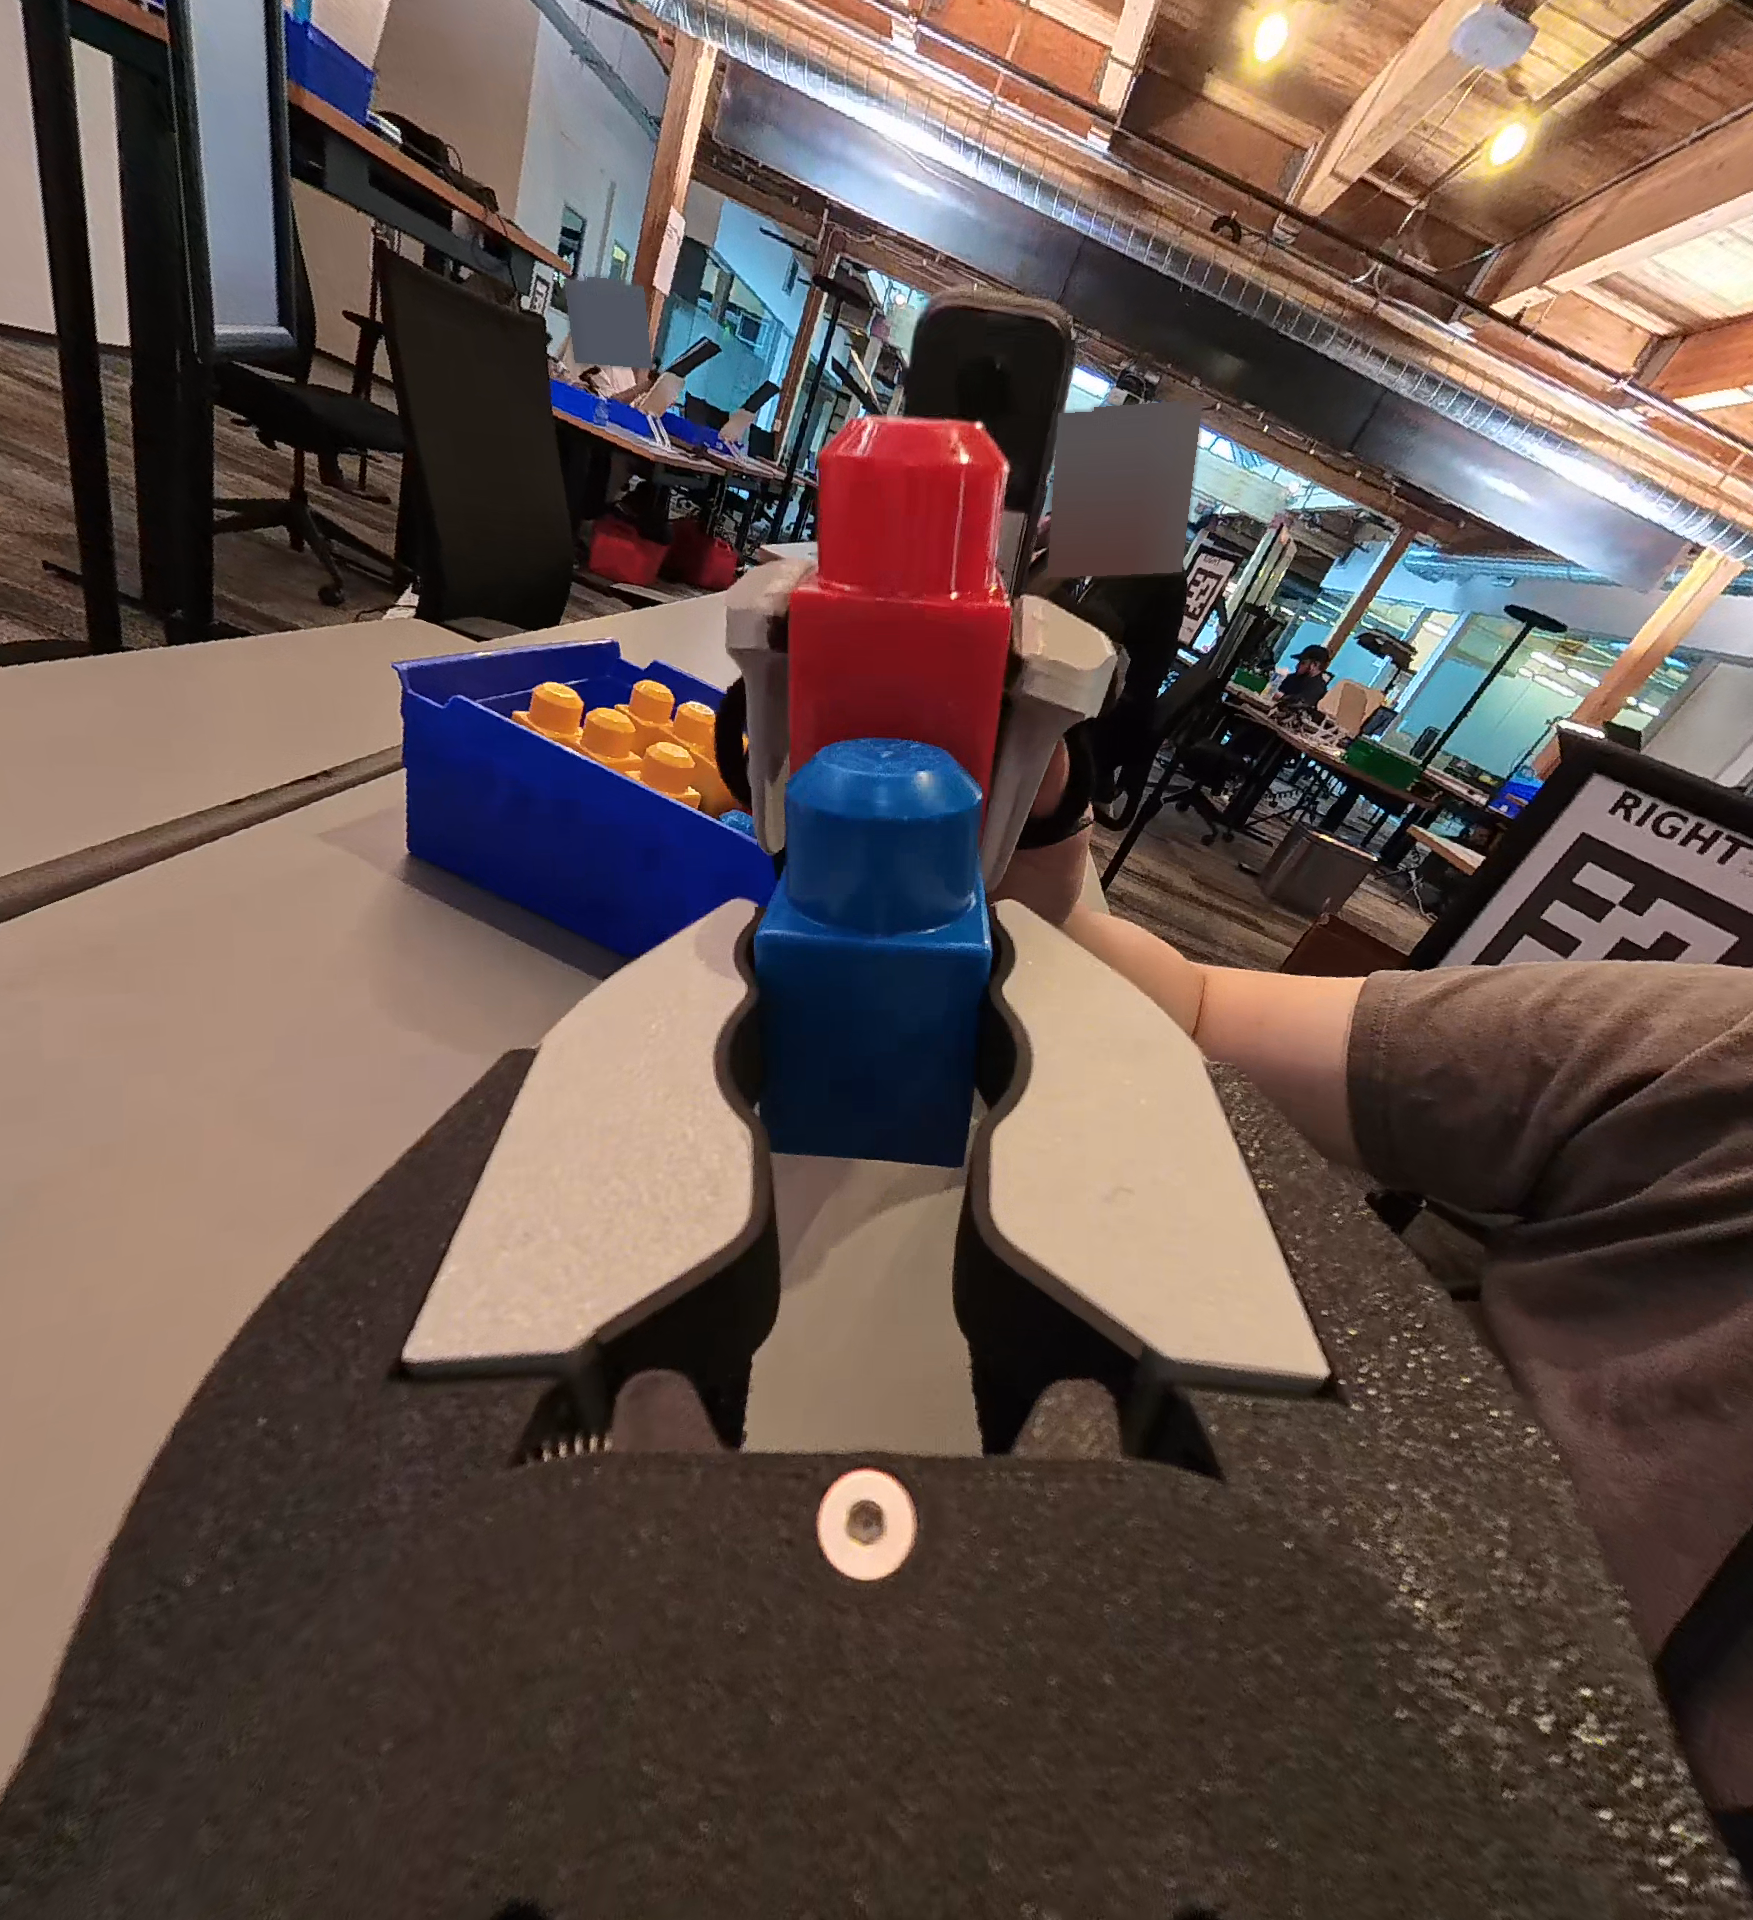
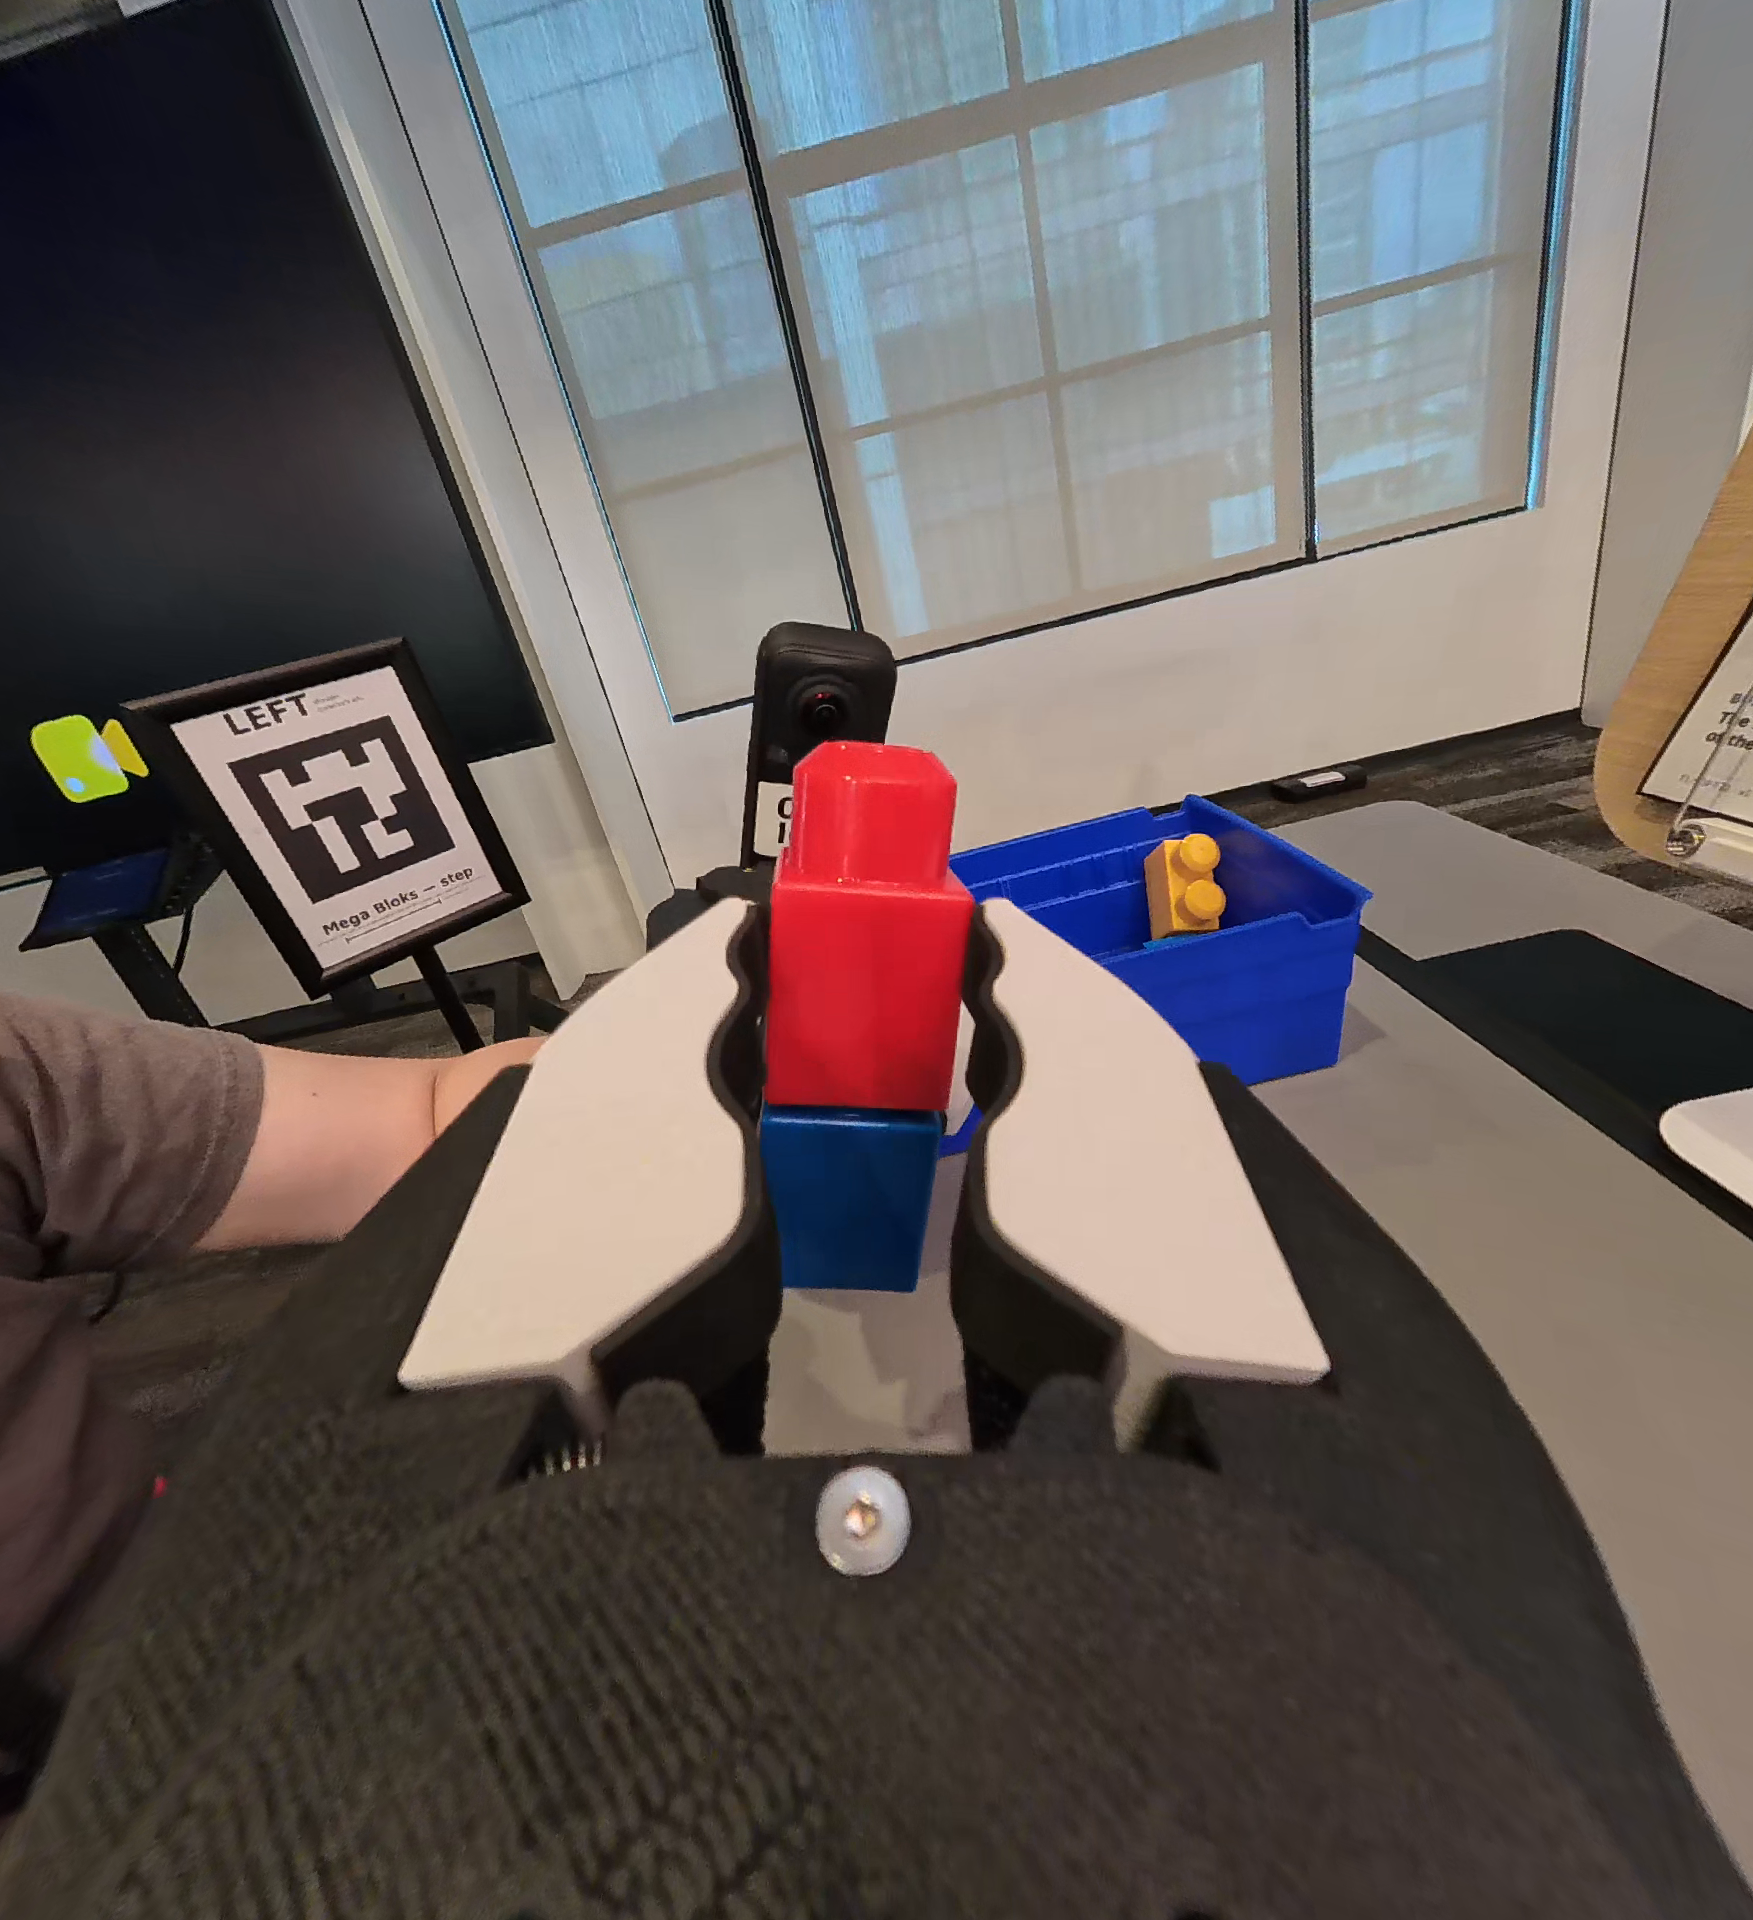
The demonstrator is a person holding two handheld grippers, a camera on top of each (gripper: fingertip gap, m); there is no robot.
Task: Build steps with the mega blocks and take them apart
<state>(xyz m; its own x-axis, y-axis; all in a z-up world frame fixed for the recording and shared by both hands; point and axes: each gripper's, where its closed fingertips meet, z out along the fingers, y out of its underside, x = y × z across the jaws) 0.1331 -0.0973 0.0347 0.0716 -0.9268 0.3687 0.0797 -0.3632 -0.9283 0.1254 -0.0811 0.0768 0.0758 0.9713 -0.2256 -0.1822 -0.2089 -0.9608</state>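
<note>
My left gripper (image 1: 872, 935) is shut on the near end of a blue block (image 1: 867, 1029), which has one free stud on top. A red one-stud block (image 1: 898, 665) stands on the blue block's far end, a step higher. My right gripper (image 2: 867, 935) is shut on the red block (image 2: 867, 987), facing the left gripper. The blue block's end (image 2: 846, 1195) shows just under the red block. The right gripper's grey fingers (image 1: 1059, 649) flank the red block in the left wrist view. Both blocks are held above the grey table (image 1: 176, 1039).
A blue bin (image 1: 560, 831) with several yellow blocks (image 1: 633, 738) stands on the table behind the grippers. It also shows in the right wrist view (image 2: 1246, 997) with a yellow block (image 2: 1184, 888). Framed marker signs (image 2: 342, 821) (image 1: 1661, 904) stand beyond the table. A person's arm (image 1: 1474, 1091) reaches in. Left tips to right tips: about 4 cm.
</note>
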